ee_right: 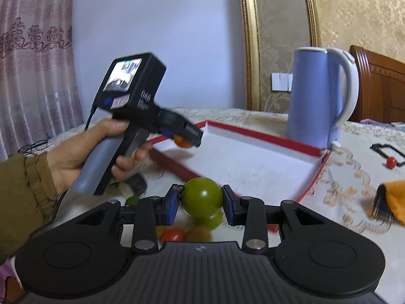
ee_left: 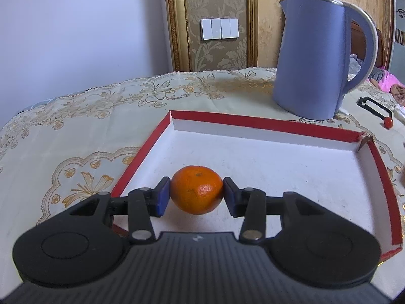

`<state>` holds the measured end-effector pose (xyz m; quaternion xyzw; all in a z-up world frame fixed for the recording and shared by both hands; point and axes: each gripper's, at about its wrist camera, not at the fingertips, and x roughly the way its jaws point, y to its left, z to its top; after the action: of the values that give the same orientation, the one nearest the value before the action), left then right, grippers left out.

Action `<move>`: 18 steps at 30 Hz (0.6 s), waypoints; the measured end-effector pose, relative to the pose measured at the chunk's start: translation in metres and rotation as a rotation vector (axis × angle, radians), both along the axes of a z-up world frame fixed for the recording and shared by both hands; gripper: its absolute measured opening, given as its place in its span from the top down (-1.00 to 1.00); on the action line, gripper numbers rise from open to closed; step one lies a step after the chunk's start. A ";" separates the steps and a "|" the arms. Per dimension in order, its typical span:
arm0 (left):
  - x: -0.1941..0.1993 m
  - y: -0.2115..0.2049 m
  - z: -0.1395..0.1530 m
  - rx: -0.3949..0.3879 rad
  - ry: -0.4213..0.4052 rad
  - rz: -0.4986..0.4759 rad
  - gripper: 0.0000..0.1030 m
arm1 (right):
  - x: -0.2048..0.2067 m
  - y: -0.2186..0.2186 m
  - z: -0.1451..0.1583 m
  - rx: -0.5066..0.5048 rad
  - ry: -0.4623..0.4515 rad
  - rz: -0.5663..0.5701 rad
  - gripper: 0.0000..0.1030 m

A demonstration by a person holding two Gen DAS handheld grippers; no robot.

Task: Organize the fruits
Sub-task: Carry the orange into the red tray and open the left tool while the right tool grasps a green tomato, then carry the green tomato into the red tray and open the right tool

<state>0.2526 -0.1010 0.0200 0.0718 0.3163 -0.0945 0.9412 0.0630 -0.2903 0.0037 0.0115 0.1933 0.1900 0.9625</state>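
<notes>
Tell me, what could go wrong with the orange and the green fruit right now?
1. The left tongs pinch the orange only at its sides over the red tray; once let go, it might roll.
2. The right tongs hold the green fruit above other fruits; a slip could knock them.
3. The blue kettle stands beside the tray and might get bumped.

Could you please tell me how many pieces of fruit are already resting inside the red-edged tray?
0. The tray floor is bare; the only orange near it is clamped in the left hand-held gripper above the tray's near left corner.
</notes>
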 end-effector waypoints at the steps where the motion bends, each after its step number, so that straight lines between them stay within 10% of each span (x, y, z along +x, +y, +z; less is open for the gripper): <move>1: 0.000 0.000 0.001 0.003 -0.008 0.000 0.04 | 0.003 -0.001 0.002 -0.003 -0.006 -0.006 0.31; 4: -0.004 0.000 0.006 0.020 -0.057 0.011 -0.50 | 0.011 -0.002 0.008 -0.005 -0.019 -0.018 0.31; 9: -0.008 0.001 0.015 0.131 -0.189 0.051 -0.82 | 0.023 -0.005 0.008 -0.009 -0.019 -0.040 0.31; 18: 0.035 0.013 0.001 0.269 -0.214 0.167 -0.94 | 0.085 -0.012 0.010 -0.011 0.041 -0.115 0.31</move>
<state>0.2881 -0.0883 0.0212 0.1801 0.2292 0.0354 0.9559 0.1481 -0.3018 0.0136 0.0211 0.2131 0.1332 0.9677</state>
